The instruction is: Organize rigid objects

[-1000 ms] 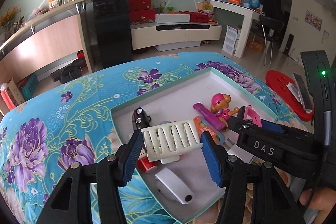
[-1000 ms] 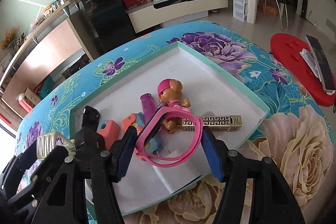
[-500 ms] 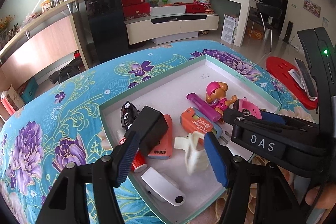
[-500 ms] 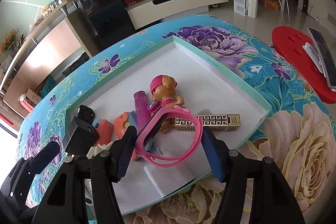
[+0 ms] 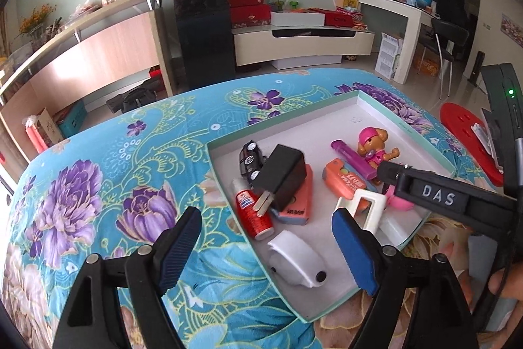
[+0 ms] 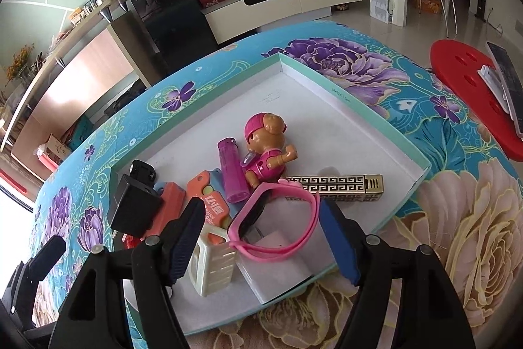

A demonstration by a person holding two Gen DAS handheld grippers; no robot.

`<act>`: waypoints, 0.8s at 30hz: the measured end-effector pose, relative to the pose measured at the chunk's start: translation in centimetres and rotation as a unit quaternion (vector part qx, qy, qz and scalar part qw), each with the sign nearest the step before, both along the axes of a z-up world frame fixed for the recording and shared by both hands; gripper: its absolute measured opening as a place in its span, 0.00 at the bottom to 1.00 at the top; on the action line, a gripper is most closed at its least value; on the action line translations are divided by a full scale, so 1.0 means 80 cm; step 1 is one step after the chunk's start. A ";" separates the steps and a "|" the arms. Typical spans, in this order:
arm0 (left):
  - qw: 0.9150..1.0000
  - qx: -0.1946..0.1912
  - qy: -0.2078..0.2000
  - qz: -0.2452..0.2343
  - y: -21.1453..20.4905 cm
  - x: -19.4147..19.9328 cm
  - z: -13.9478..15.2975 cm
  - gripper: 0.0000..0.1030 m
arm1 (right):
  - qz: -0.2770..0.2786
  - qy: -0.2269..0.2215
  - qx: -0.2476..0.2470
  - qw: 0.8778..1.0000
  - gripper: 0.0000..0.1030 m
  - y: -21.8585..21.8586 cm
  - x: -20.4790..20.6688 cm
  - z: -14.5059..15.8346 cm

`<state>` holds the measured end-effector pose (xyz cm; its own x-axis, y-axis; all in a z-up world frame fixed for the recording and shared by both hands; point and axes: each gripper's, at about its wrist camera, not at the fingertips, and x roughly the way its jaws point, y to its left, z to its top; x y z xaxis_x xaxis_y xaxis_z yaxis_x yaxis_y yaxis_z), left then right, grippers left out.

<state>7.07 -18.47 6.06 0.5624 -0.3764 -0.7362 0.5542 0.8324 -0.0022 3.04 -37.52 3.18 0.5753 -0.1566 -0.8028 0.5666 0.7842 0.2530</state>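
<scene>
A shallow white box with a mint rim (image 5: 281, 116) (image 6: 346, 94) lies on the flowered bedspread and holds several small objects: a black charger (image 5: 281, 175) (image 6: 132, 211), a red tube (image 5: 253, 215), a white ribbed clip (image 5: 367, 211) (image 6: 214, 267), a pink toy dog (image 5: 372, 143) (image 6: 264, 149), a purple lighter (image 6: 232, 169) and a gold patterned bar (image 6: 336, 187). My left gripper (image 5: 266, 247) is open and empty above the box's near left corner. My right gripper (image 6: 263, 242) is open around a pink watch band (image 6: 278, 224), which lies in the box.
A white oval device (image 5: 295, 260) lies at the box's near edge. A red stool (image 6: 474, 87) with a phone stands to the right. A dark cabinet (image 5: 202, 31) and a TV bench (image 5: 304, 41) stand beyond the bed.
My left gripper has let go of the white ribbed clip, which now lies in the box, and has drawn back to the left. The right gripper has barely moved.
</scene>
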 end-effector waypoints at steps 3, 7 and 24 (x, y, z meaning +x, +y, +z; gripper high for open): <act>0.999 -0.005 0.017 0.041 0.028 0.002 -0.008 0.89 | 0.007 -0.007 -0.009 1.000 0.86 0.008 -0.002 0.006; 0.996 -0.007 0.015 0.093 0.065 0.000 -0.015 1.00 | 0.020 -0.006 -0.021 1.000 0.86 0.023 -0.005 0.014; 0.985 0.027 0.013 0.169 0.132 -0.025 -0.038 1.00 | 0.097 0.031 -0.068 0.992 0.86 0.106 -0.051 0.014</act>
<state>5.06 -7.91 3.01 0.6290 -0.1303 -0.7664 0.2456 0.9687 0.0368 -1.02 -29.07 4.27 0.5559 -0.1574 -0.8162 0.4126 0.9046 0.1066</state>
